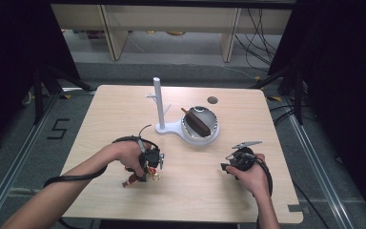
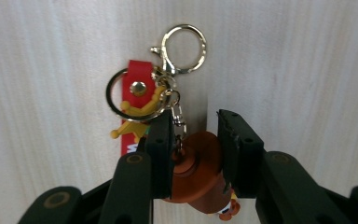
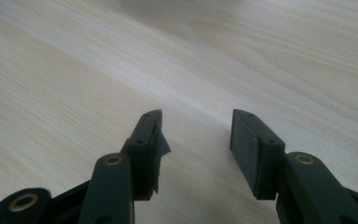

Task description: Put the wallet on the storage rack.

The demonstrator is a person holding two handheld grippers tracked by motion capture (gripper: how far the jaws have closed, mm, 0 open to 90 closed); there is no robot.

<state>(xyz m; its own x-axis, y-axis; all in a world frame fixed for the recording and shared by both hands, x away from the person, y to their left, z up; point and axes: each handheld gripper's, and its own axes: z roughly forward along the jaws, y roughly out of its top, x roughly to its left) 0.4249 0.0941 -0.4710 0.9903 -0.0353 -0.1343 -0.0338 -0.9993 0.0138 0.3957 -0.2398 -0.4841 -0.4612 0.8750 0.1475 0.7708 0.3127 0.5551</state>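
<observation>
A keychain lies on the wooden table (image 1: pixel 124 114): a brown figure (image 2: pixel 196 168), a red strap (image 2: pixel 137 91), a yellow crown charm and gold rings (image 2: pixel 184 46). My left gripper (image 2: pixel 196 120) points down at it, and both pads touch the sides of the brown figure. In the high view the left gripper (image 1: pixel 148 164) is at the front left of the table, with the keychain (image 1: pixel 136 180) under it. My right gripper (image 1: pixel 229 166) hovers at the front right. Its jaws (image 3: pixel 196 120) stand apart over bare wood with nothing between them.
A white peg stand (image 1: pixel 159 107) rises at the table's middle, its base joined to a metal bowl (image 1: pixel 210 125) that holds a brown bar on a stick (image 1: pixel 196 122). A small dark round hole (image 1: pixel 212 100) lies behind the bowl. Dark frames flank the table.
</observation>
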